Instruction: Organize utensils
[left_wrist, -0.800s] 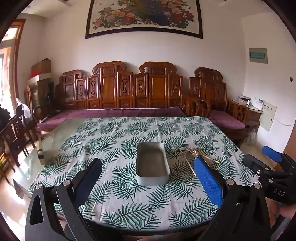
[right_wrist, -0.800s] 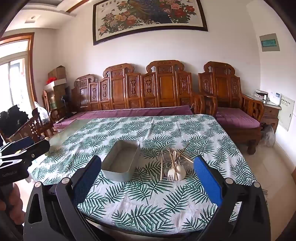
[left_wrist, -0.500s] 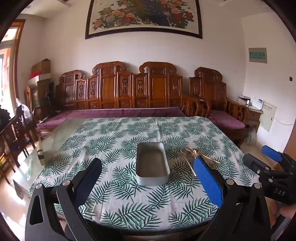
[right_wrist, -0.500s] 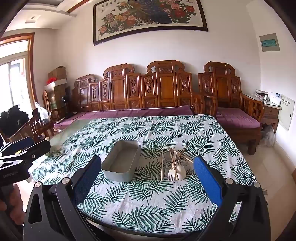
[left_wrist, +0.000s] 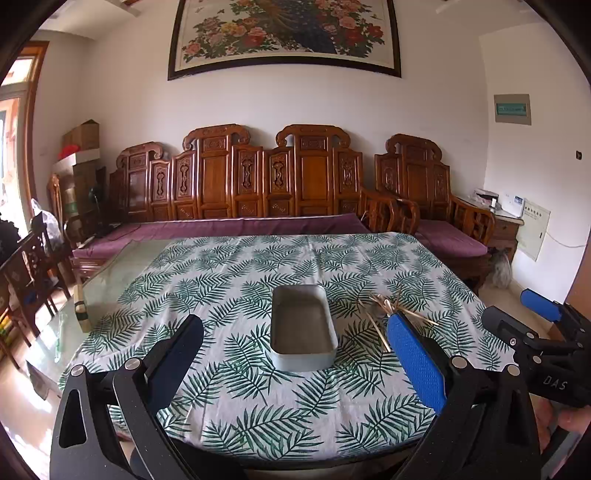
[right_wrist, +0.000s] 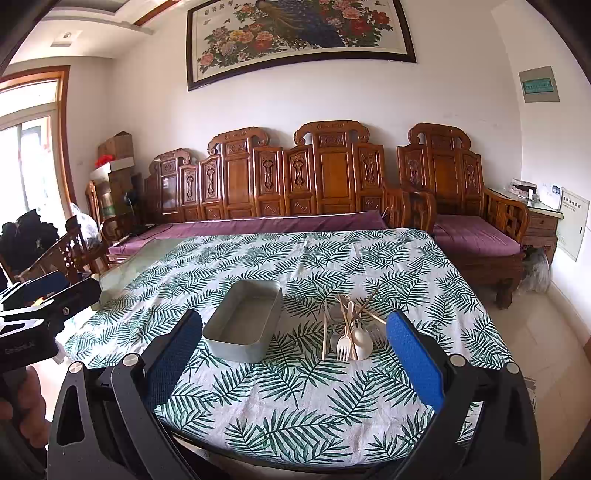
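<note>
A grey rectangular tin (left_wrist: 302, 326) (right_wrist: 243, 321) stands empty on the leaf-print tablecloth (left_wrist: 258, 273) (right_wrist: 295, 384). Right of it lies a pile of utensils (right_wrist: 349, 328) (left_wrist: 388, 308): a cream fork, a cream spoon, chopsticks and a metal fork, partly crossed over each other. My left gripper (left_wrist: 295, 354) is open and empty, held back at the near table edge, facing the tin. My right gripper (right_wrist: 295, 350) is open and empty at the near edge, between tin and pile. Each gripper shows at the side of the other's view (left_wrist: 543, 332) (right_wrist: 40, 299).
A carved wooden bench with purple cushions (left_wrist: 236, 225) runs behind the table, with an armchair (right_wrist: 476, 236) at the right. The left strip of the table is bare glass (left_wrist: 110, 273). Wooden chairs (left_wrist: 26, 273) stand at the left.
</note>
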